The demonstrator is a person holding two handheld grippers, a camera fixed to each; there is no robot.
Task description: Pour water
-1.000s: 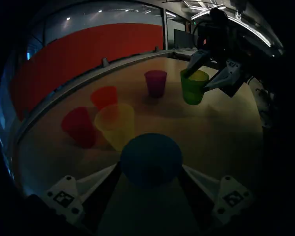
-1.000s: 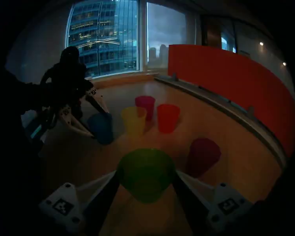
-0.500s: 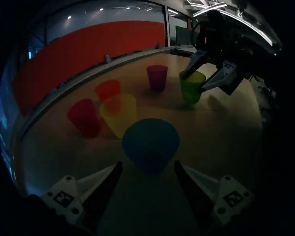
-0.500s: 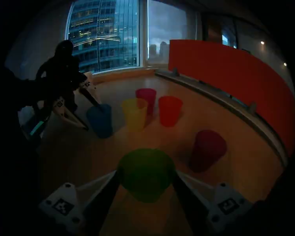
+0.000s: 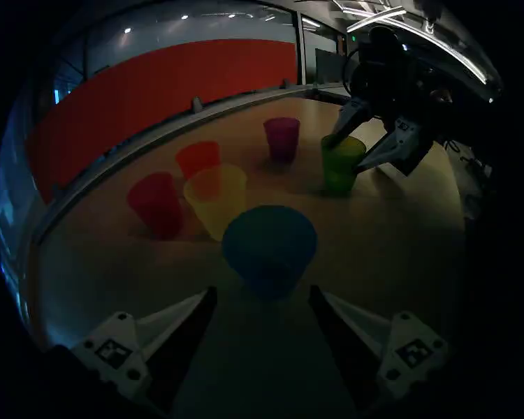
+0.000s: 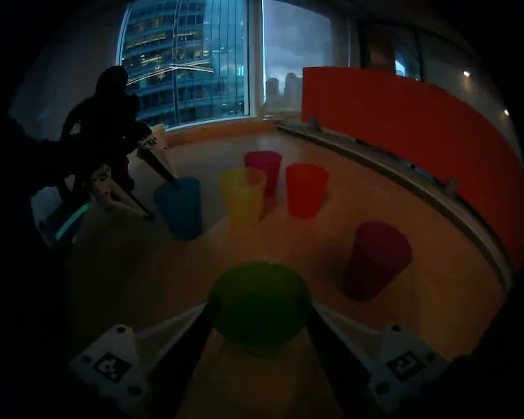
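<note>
A blue cup (image 5: 269,244) stands upright on the wooden table (image 5: 402,230), just beyond the tips of my left gripper (image 5: 262,290), which is open. In the right gripper view the left gripper (image 6: 163,199) has its tips at the side of the blue cup (image 6: 180,207). My right gripper (image 6: 258,307) is shut on a green cup (image 6: 258,297). In the left gripper view the right gripper (image 5: 343,155) holds the green cup (image 5: 341,166) low at the table. No water is visible in this dim light.
A yellow cup (image 5: 215,199), an orange cup (image 5: 198,157), a red cup (image 5: 154,202) and a purple cup (image 5: 281,138) stand near the blue one. A red partition (image 5: 157,84) runs along the table's far edge. Windows (image 6: 192,63) lie behind the left gripper.
The blue cup, earlier between my left fingers, now stands free ahead of them as the left gripper drew back. The right gripper lowered the green cup towards the table.
</note>
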